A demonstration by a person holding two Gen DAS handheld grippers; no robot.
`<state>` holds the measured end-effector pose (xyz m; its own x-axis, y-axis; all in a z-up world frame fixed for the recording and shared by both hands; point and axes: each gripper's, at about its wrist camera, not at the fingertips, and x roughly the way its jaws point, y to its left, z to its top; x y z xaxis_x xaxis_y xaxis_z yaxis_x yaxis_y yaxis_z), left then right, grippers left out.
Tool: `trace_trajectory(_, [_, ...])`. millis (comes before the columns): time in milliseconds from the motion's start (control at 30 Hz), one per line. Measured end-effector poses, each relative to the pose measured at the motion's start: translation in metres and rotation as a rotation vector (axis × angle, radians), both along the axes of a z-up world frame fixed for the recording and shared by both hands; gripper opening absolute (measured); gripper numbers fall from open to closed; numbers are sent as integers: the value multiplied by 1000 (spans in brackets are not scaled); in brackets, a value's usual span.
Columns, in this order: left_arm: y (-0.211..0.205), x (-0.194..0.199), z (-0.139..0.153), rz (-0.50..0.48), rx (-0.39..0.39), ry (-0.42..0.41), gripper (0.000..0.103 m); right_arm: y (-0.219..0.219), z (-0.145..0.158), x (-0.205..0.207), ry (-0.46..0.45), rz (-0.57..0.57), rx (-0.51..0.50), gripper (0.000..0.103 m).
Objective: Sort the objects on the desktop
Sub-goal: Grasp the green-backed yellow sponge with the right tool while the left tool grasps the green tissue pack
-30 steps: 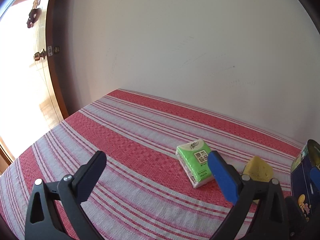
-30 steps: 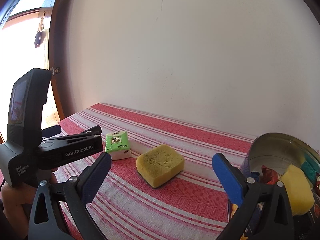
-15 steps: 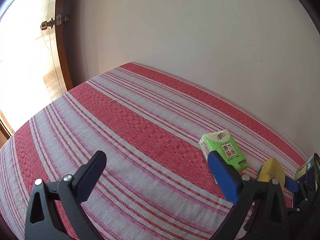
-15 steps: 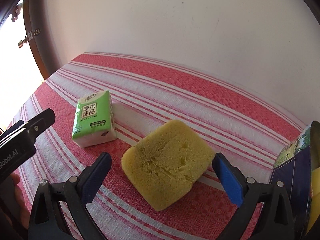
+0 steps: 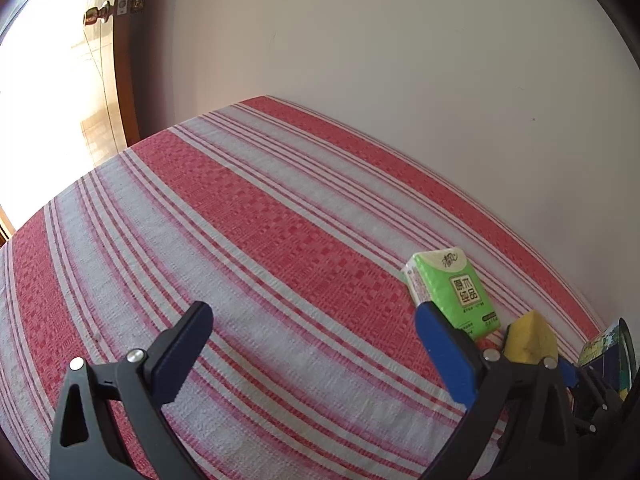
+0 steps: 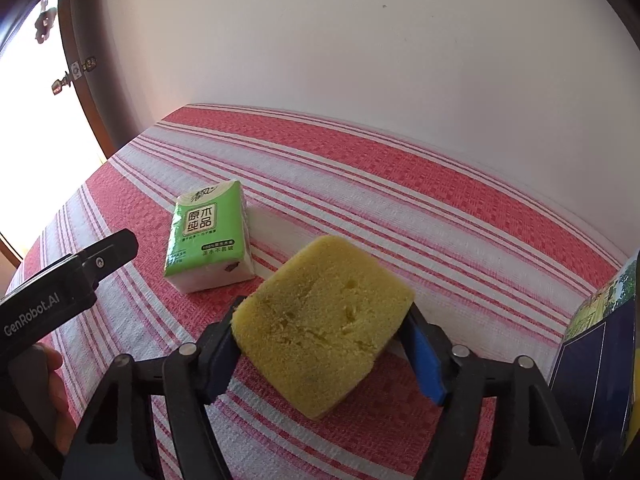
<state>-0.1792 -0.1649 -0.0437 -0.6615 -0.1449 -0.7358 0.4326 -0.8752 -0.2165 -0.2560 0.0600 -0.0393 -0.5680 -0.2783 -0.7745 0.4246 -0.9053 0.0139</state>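
Note:
A yellow sponge lies on the red-and-white striped cloth. My right gripper is shut on the sponge, its blue pads pressing both sides. A green tissue pack lies just left of and behind the sponge. In the left wrist view the tissue pack sits by the right finger, with the sponge beyond it. My left gripper is open and empty above the cloth, left of the pack. It also shows in the right wrist view at the left edge.
A dark blue tin with a printed side stands at the right edge; it also shows in the left wrist view. A white wall runs along the table's back. A wooden door frame stands at the far left.
My right gripper has moved forward and closed on the sponge; it was open around it before. My left gripper has drifted a little left, still open.

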Motion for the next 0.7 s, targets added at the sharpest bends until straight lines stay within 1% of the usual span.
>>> trace_trajectory(67, [1, 0, 0, -5, 4, 0, 102, 0, 1, 2, 8, 4, 8, 72])
trace_trajectory(133, [2, 1, 0, -10, 5, 4, 102, 4, 2, 3, 3, 6, -6, 71])
trace_trajectory(233, [3, 2, 2, -22, 7, 18, 102, 14, 9, 9, 20, 5, -76, 71])
trace_trajectory(300, [5, 3, 4, -42, 9, 36, 102, 23, 17, 20, 66, 0, -133, 71])
trace_trajectory(367, [10, 4, 8, -76, 8, 62, 102, 32, 28, 35, 138, -11, -186, 71])
trace_trajectory(433, [17, 5, 12, -118, 3, 89, 102, 39, 37, 50, 212, -27, -218, 71])
trace_trajectory(567, [28, 9, 19, -159, -12, 136, 102, 33, 43, 62, 273, -45, -202, 71])
trace_trajectory(633, [34, 8, 22, -154, -25, 146, 102, 34, 46, 65, 299, -68, -196, 71])
trace_trajectory(700, [34, 0, 21, -142, -28, 137, 102, 38, 49, 69, 325, -98, -197, 71])
